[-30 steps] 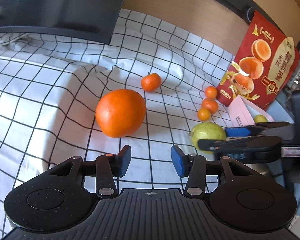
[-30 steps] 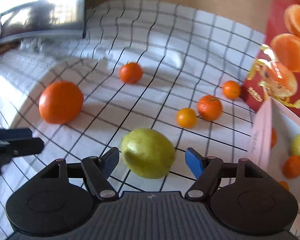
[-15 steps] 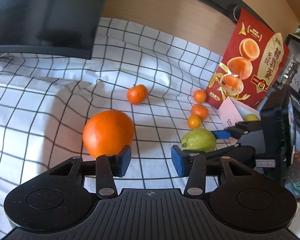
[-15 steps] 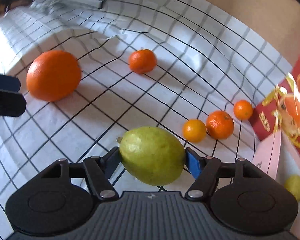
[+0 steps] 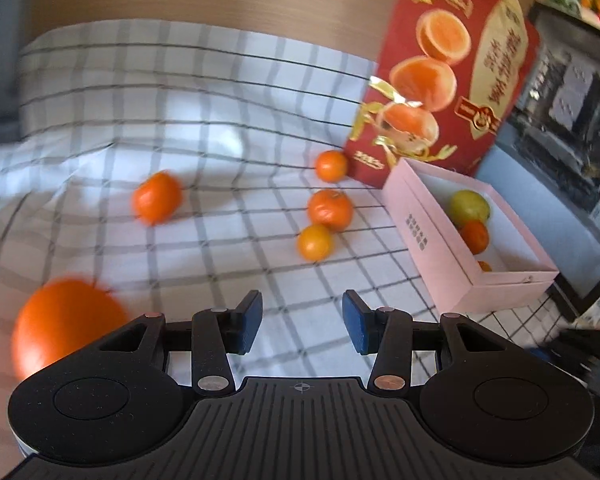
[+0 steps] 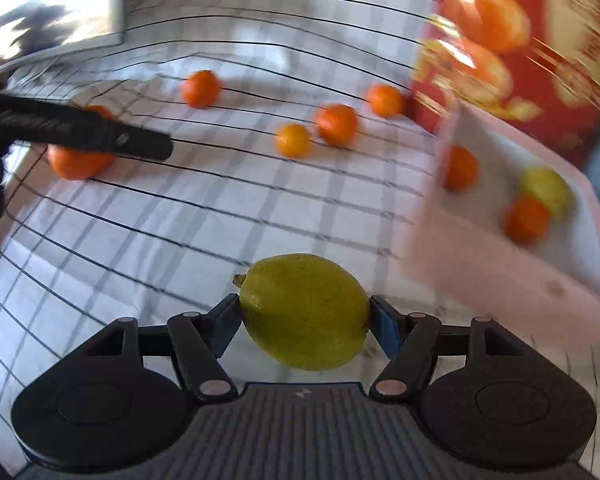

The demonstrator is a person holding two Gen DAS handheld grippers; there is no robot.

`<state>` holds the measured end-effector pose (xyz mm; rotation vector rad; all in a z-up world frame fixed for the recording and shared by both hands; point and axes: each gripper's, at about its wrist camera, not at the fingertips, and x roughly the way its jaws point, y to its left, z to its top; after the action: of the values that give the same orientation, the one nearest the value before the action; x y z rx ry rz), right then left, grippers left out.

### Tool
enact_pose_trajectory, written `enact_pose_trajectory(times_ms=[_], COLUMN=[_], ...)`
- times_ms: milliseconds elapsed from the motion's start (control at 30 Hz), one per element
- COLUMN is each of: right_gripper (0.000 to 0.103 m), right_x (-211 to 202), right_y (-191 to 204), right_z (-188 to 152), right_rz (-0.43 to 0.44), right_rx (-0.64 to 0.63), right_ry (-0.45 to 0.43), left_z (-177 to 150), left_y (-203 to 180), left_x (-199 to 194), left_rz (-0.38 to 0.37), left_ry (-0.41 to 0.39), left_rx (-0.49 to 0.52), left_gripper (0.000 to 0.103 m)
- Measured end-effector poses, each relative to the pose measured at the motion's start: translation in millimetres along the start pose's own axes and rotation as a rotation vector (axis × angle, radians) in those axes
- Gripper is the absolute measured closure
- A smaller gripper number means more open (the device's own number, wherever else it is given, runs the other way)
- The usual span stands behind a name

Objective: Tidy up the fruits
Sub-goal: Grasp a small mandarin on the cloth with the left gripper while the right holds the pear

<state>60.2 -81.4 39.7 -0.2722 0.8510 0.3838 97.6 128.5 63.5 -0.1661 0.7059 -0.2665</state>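
My right gripper (image 6: 305, 316) is shut on a yellow-green lemon (image 6: 305, 312) and holds it above the checked cloth, left of the pink box (image 6: 500, 264). The box (image 5: 432, 232) holds a lemon (image 5: 469, 208) and small oranges (image 5: 475, 236). My left gripper (image 5: 302, 326) is open and empty above the cloth. A big orange (image 5: 66, 320) lies at its lower left. Several mandarins lie on the cloth: one (image 5: 156, 198) to the left, three (image 5: 330, 208) near the box. The left gripper's arm (image 6: 80, 132) crosses the big orange (image 6: 78, 160) in the right wrist view.
A red fruit carton (image 5: 440, 80) stands upright behind the pink box. A wooden wall runs behind the cloth (image 5: 220, 120). A dark screen (image 6: 52, 4) sits at the far left. Dark shelving (image 5: 572, 128) stands to the right.
My right gripper has lifted the lemon off the cloth and swung right toward the pink box. My left gripper has turned right, so the big orange slid to its lower left.
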Motion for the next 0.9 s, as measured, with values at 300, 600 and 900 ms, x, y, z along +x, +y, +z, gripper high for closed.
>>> enact_pose_trajectory(times_ms=[300, 600, 900], right_gripper=[0.034, 0.033, 0.031], right_x=[-27.2, -30.9, -22.8], right_y=[-50.2, -56.2, -61.0], right_z=[-39.9, -53.8, -57.8], right_rz=[-0.061, -0.064, -0.009], right_rx=[0.183, 0.198, 0.250], right_ry=[-0.004, -0.047, -0.018], left_z=[37.5, 31.9, 21.4], left_y=[-26.4, -44.4, -45.6], left_x=[82.6, 111.5, 90.4], left_rz=[0.087, 0.107, 0.073], left_ry=[0.069, 0.127, 0.117], left_rx=[0.198, 0.291, 0.252], left_gripper=[0.054, 0.055, 0.065])
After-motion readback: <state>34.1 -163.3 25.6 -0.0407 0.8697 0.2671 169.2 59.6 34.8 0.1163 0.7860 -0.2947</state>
